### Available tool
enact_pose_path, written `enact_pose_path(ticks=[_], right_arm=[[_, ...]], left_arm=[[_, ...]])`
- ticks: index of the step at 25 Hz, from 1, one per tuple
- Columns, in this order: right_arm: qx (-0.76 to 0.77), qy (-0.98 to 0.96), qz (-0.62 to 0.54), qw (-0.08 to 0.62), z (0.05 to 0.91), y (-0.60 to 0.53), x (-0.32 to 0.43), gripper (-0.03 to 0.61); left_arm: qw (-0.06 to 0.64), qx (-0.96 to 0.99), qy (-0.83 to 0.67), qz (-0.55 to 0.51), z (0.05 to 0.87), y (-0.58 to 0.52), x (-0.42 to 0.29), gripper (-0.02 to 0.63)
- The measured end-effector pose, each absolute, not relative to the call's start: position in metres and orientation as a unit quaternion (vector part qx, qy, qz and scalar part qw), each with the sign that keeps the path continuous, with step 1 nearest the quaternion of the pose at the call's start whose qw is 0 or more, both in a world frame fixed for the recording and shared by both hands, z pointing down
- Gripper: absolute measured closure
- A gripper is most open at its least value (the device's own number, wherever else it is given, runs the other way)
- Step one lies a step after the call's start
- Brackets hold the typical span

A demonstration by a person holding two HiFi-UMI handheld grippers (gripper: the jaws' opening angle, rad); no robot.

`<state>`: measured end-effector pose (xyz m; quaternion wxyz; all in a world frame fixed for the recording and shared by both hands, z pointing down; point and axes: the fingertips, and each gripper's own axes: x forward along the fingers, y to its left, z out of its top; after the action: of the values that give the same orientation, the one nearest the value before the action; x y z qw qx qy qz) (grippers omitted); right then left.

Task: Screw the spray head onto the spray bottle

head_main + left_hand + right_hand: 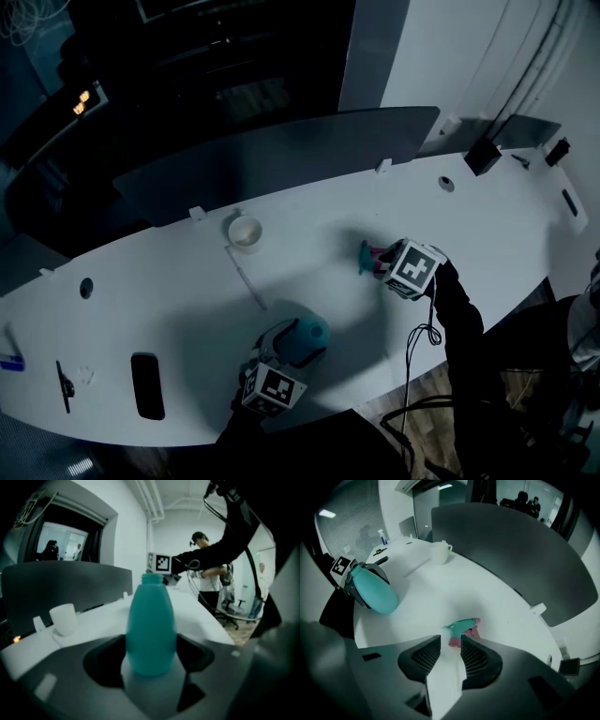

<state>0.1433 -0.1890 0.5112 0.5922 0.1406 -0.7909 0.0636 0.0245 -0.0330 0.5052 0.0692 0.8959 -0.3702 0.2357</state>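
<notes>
The left claw (151, 656) is clamped on a teal bottle (151, 620), one jaw against each side of its lower body. The bottle stands upright in the left gripper view. Its neck is bare at the top, with no spray head on it. Its wall is opaque, so what it holds cannot be seen. The claw body hides the bottle's base, so I cannot tell whether it rests on the white surface (319, 234). In the head view the bottle is close to the near edge, about midway along it.

The right claw (450, 641) has its jaws apart with a narrow gap and grips nothing. The spray head (463, 626), teal with a pink end, lies on its side on the surface right at the jaw tips. Its pink end points into the gap. It sits toward the right end of the surface, well apart from the bottle.

A white cup (245, 232) stands near the far edge beside the grey divider panel; its contents cannot be made out. A thin white stick (247, 279) lies just in front of the cup. Toward the left end, near the near edge, lie a flat black object (147, 384) and a pen (64, 384).
</notes>
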Motion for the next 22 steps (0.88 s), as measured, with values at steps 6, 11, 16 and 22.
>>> enact_pose_path(ticks=[6, 11, 16, 22], right_arm=[[0.106, -0.733, 0.106, 0.663, 0.541, -0.200, 0.150, 0.449], [0.086, -0.709, 0.132, 0.688, 0.554, -0.202, 0.150, 0.448], [0.071, -0.678, 0.171, 0.712, 0.563, -0.200, 0.151, 0.448], [0.083, -0.689, 0.158, 0.702, 0.564, -0.199, 0.149, 0.449]], left_arm=[[0.070, 0.897, -0.365, 0.240, 0.506, -0.032, 0.025, 0.270], [0.072, 0.897, -0.364, 0.240, 0.507, -0.033, 0.024, 0.270], [0.071, 0.897, -0.363, 0.243, 0.507, -0.034, 0.024, 0.270], [0.073, 0.897, -0.361, 0.243, 0.507, -0.033, 0.023, 0.270]])
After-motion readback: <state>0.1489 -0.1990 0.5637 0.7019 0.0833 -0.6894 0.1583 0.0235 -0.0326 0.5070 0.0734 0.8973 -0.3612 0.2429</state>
